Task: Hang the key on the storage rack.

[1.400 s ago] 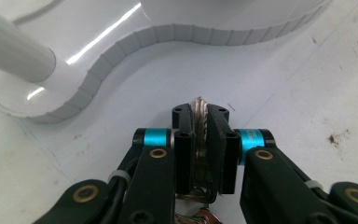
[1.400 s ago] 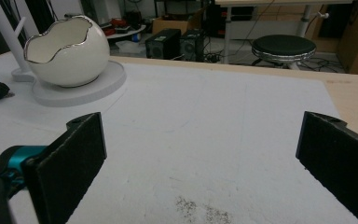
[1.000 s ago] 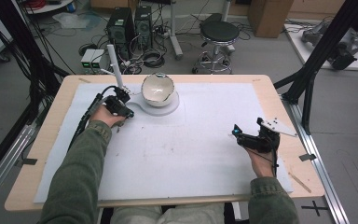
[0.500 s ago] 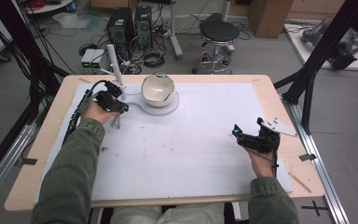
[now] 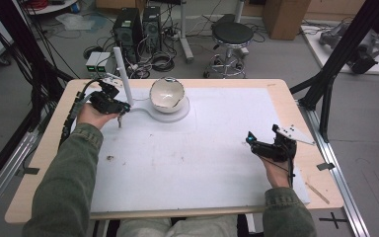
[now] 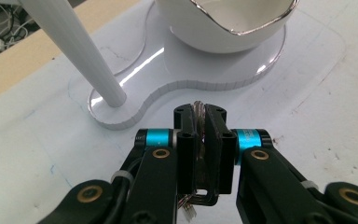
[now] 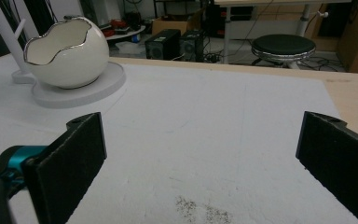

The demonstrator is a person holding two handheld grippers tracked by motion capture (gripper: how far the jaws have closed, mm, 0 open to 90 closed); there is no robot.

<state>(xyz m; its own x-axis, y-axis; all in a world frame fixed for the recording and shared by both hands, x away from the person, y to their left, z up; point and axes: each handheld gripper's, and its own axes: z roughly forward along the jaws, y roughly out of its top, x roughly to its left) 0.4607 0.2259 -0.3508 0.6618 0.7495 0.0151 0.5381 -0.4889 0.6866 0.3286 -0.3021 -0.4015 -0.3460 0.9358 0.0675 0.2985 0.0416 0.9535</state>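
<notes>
The left gripper point(image 6: 204, 140), jaws clamped on a thin coppery chain point(image 6: 198, 108), hangs it beside the white post point(image 5: 122, 74) near the egg-shaped white bowl point(image 5: 167, 93). Next: lifting it over the post. The right gripper point(image 5: 266, 146) rests wide open, empty.

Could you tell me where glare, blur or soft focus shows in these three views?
Left gripper view: a bright streak of glare lies on the glossy white base beside the white post; the shut left gripper is sharp. Right gripper view: the near jaws of the open right gripper look soft, the egg-shaped bowl crisp. High view: even light, slightly grainy, faint shadows.
</notes>
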